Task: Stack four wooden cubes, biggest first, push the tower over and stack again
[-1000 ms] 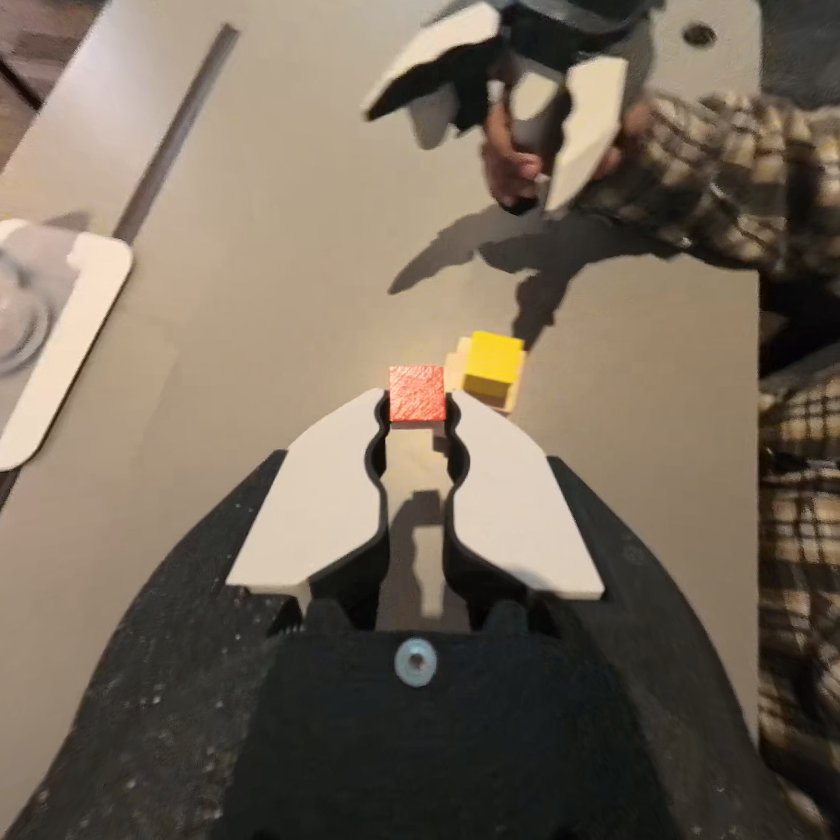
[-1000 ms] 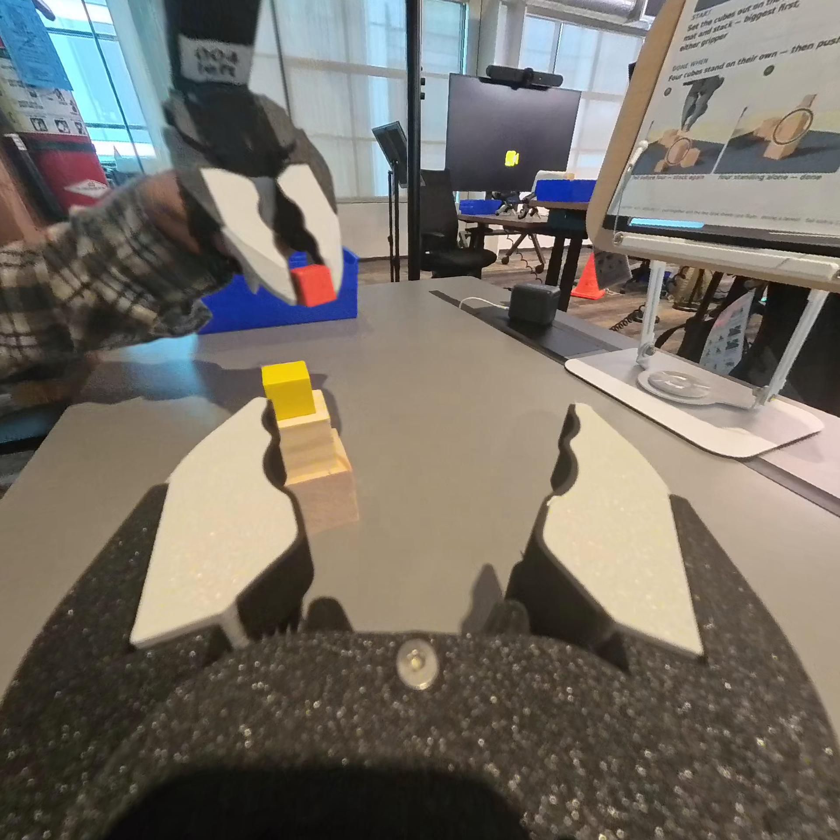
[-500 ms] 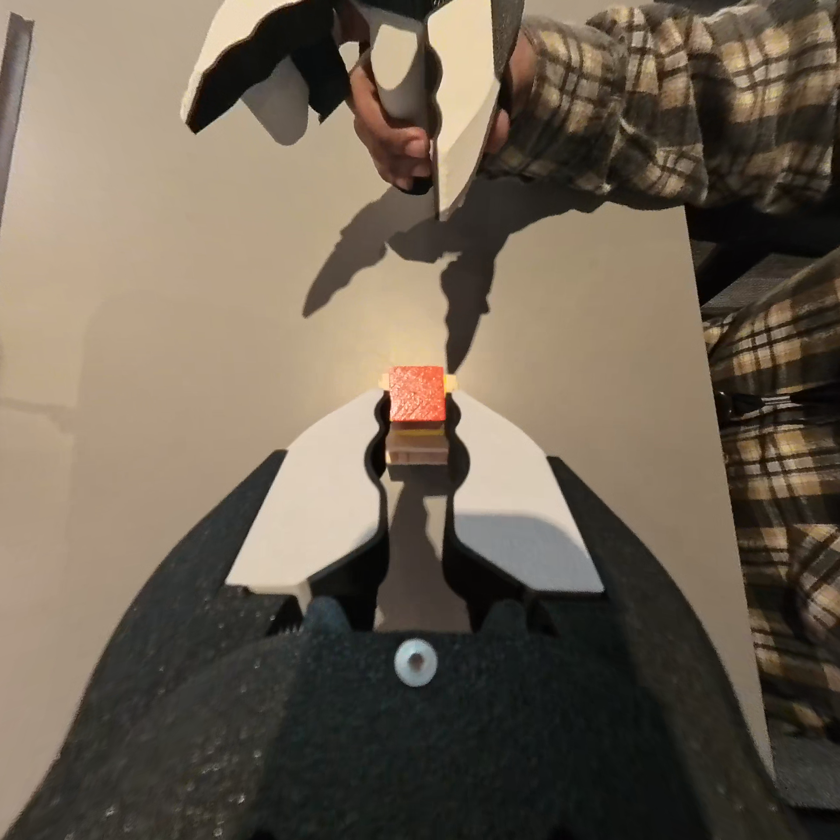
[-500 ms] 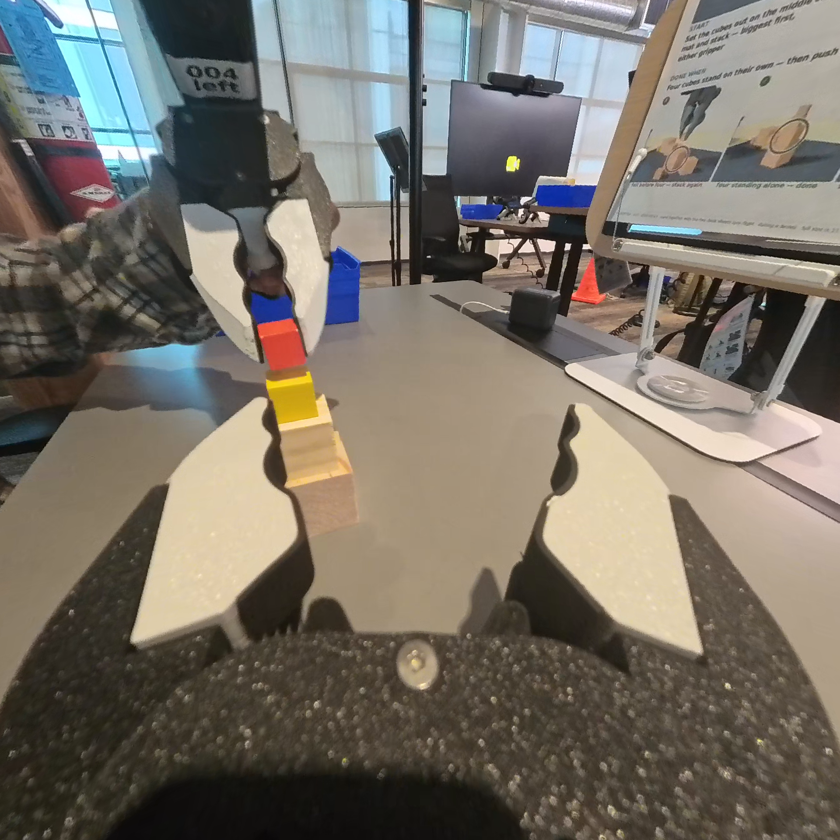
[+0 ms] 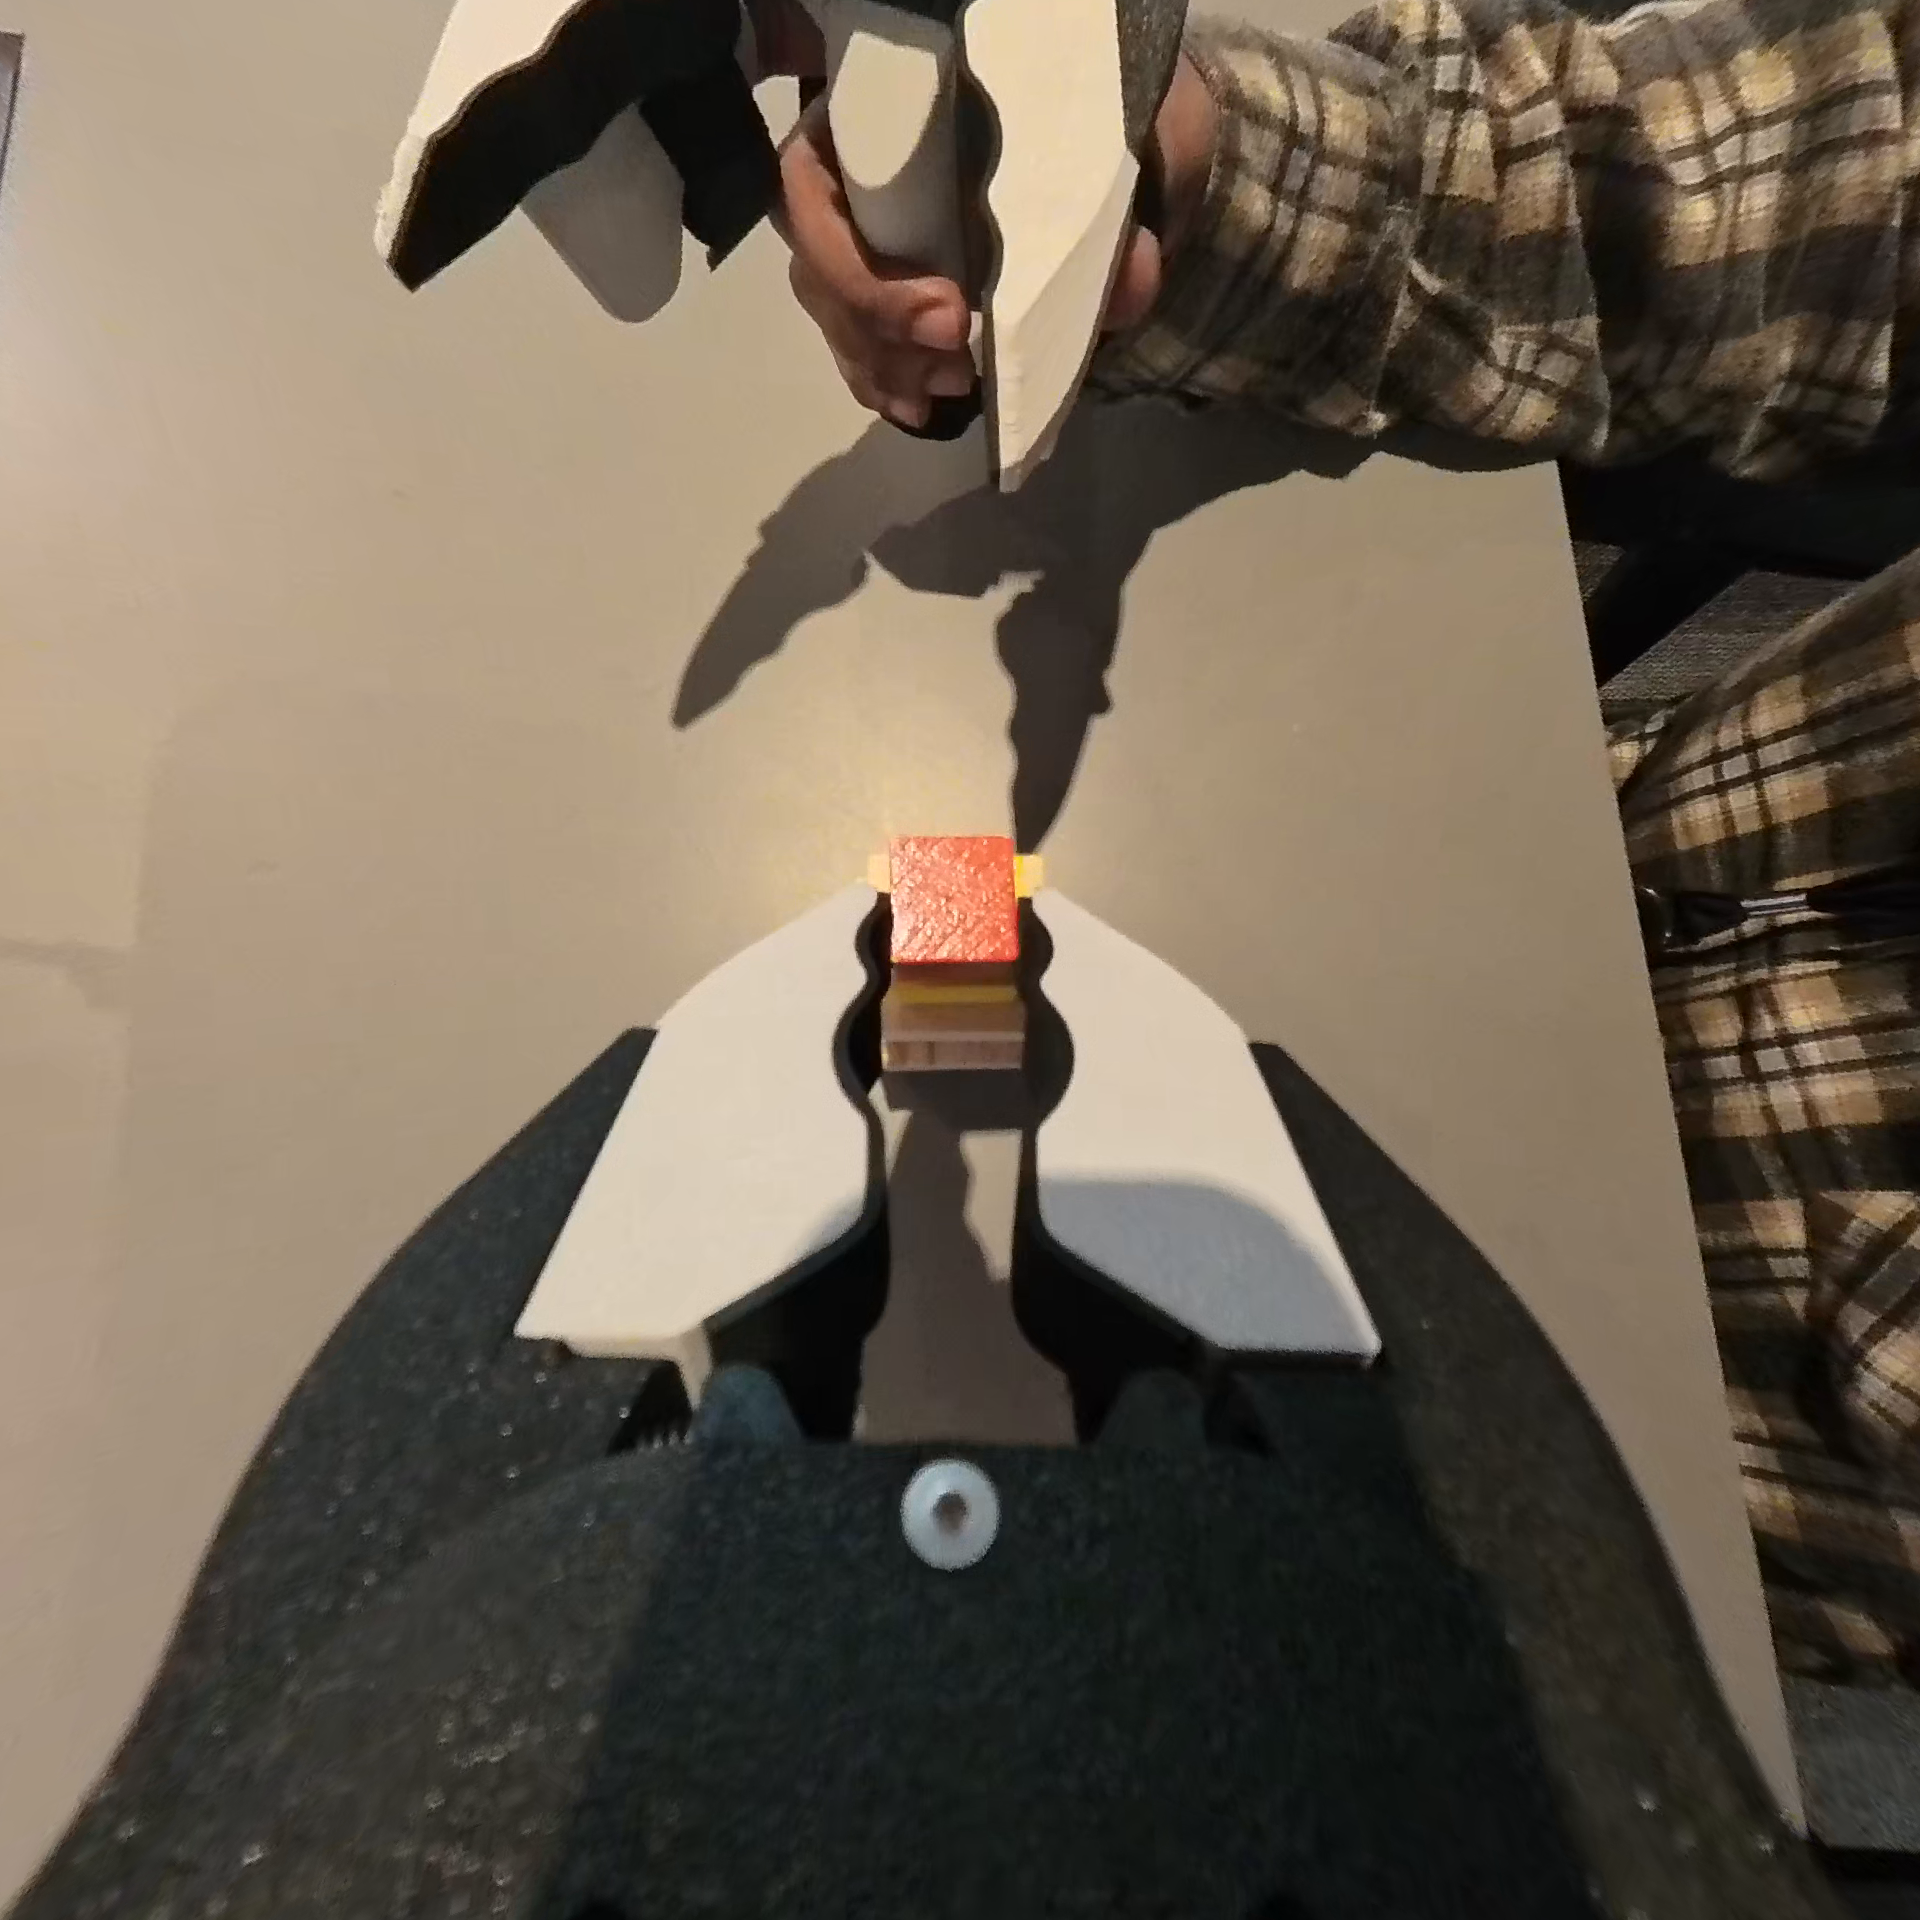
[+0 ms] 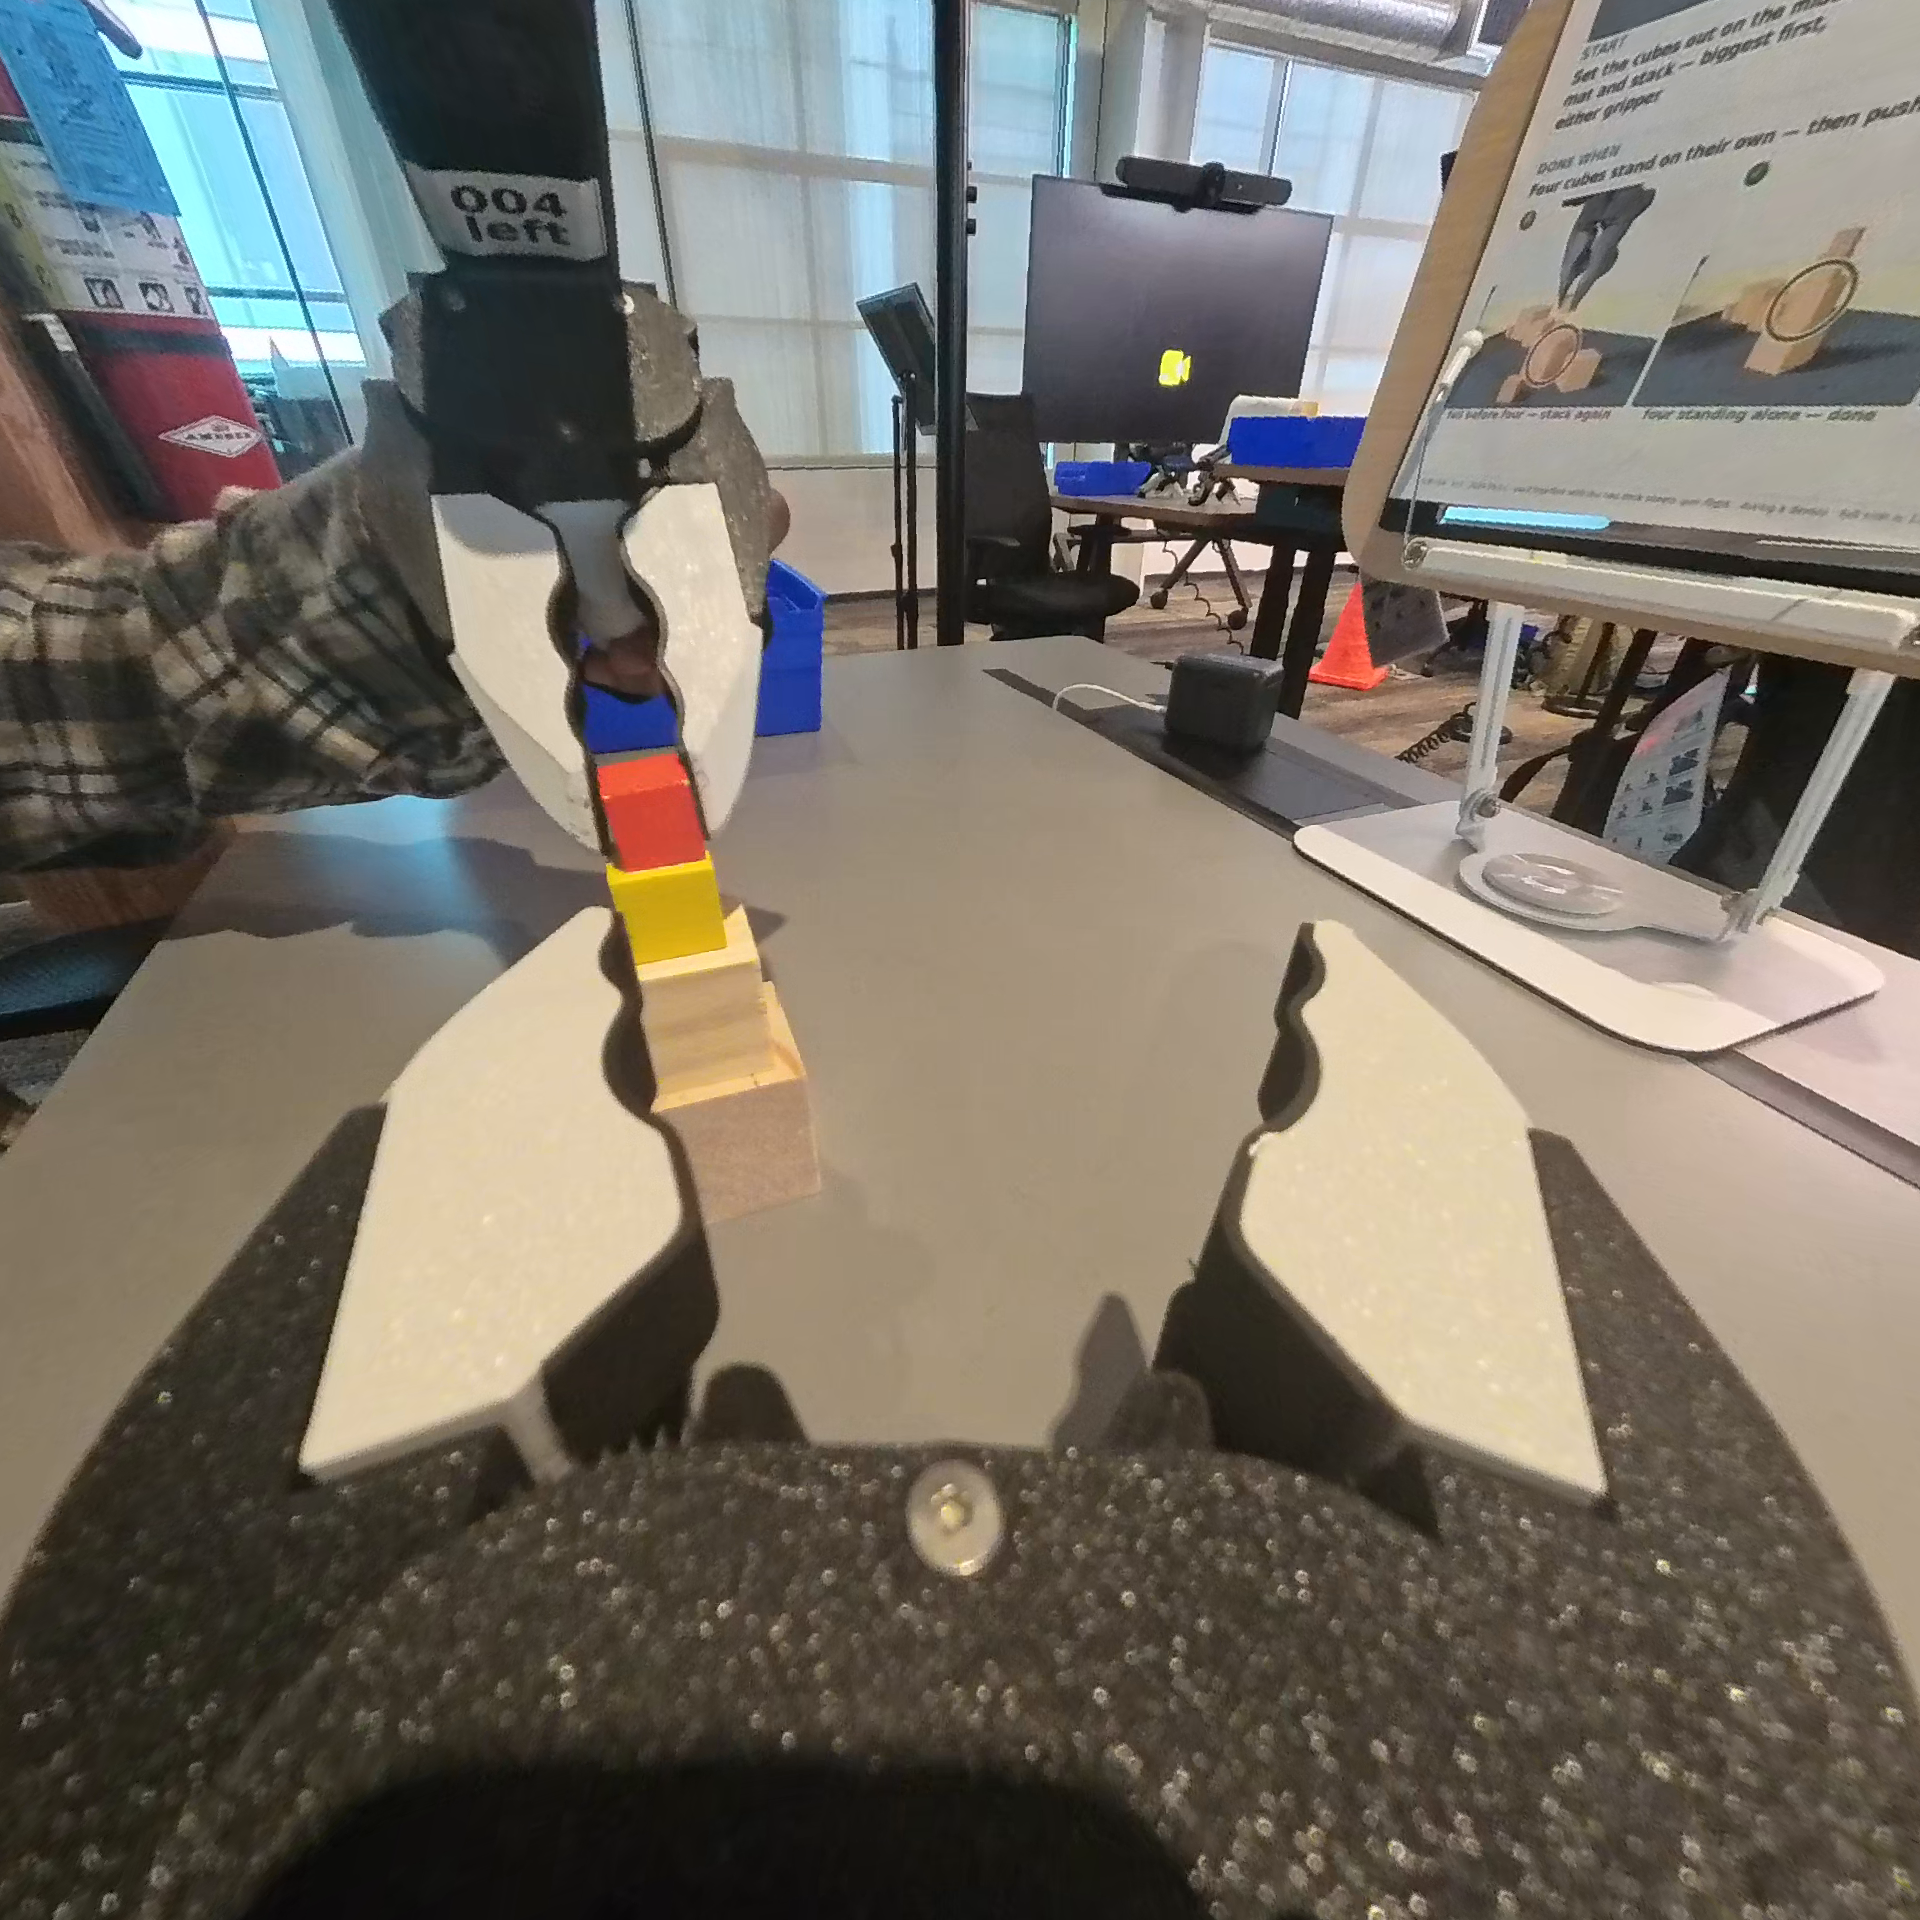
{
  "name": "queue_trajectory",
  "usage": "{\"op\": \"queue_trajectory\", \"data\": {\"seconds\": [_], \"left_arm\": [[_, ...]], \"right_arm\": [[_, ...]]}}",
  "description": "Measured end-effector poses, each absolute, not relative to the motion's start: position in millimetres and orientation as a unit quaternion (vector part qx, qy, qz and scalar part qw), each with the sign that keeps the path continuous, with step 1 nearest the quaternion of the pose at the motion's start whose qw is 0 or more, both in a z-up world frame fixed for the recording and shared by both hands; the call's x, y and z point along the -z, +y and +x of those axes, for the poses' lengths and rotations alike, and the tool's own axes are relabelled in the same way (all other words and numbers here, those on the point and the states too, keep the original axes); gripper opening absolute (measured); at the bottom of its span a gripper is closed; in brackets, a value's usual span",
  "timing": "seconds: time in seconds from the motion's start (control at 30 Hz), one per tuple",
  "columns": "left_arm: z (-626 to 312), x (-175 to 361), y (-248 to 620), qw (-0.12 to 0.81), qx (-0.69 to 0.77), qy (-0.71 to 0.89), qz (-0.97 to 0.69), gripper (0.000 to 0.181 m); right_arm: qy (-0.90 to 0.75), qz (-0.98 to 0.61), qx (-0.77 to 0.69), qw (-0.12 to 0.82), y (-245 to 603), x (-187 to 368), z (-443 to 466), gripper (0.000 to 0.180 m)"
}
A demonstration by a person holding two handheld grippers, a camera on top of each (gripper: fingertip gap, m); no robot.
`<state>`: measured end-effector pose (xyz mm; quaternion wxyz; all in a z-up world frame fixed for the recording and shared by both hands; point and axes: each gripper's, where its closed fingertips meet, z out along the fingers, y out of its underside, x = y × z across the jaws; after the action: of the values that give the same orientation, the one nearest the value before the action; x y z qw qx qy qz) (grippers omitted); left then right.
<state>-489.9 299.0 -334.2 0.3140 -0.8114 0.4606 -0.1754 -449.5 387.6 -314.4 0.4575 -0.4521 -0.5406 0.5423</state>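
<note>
Item: small red painted wooden cube [image 6: 651, 812], the smallest of the four. You have it pinched between the fingers of the left gripper [image 6: 655, 805], which comes straight down on it. It sits on, or just above, the yellow painted wooden cube [image 6: 668, 916]; whether the two faces touch cannot be told for certain.

Tower, top to bottom below the red cube: yellow cube, then a mid-sized plain pale wooden cube [image 6: 707, 1013], then the large plain wooden cube [image 6: 753, 1148] at the base on the grey bench [image 6: 1039, 935]. Each step sits slightly off-centre on the one beneath.

Handling, judged: light, rigid, not fragile. Painted faces are likely smooth and a little slippery. Flat sides suit a hold on two opposite faces, near mid-height, as you have now. The tower will tip easily under any sideways drag, so part the fingers evenly and lift straight up.

Right gripper [image 6: 956, 1049]: fingers spread wide, holding nothing, low over the bench on your side of the tower, its left finger [image 6: 509, 1174] close beside the base cube.

Also present beyond the tower: a white tablet stand [image 6: 1590, 966], a small dark charger block [image 6: 1221, 698], and a blue plastic bin [image 6: 790, 665].
</note>
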Motion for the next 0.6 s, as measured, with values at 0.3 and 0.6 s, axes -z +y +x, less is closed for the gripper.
{"op": "queue_trajectory", "data": {"seconds": [0.3, 0.6], "left_arm": [[-489.2, 335.1, 299.0, 0.314, 0.181, 0.459, -0.811, 0.022], [-489.0, 336.2, 301.0, 0.315, 0.183, 0.454, -0.813, 0.025]], "right_arm": [[-0.540, -0.452, -0.543, 0.458, 387.5, 314.2, -449.3, 0.115], [-0.541, -0.452, -0.542, 0.458, 387.3, 314.4, -449.2, 0.115]]}}
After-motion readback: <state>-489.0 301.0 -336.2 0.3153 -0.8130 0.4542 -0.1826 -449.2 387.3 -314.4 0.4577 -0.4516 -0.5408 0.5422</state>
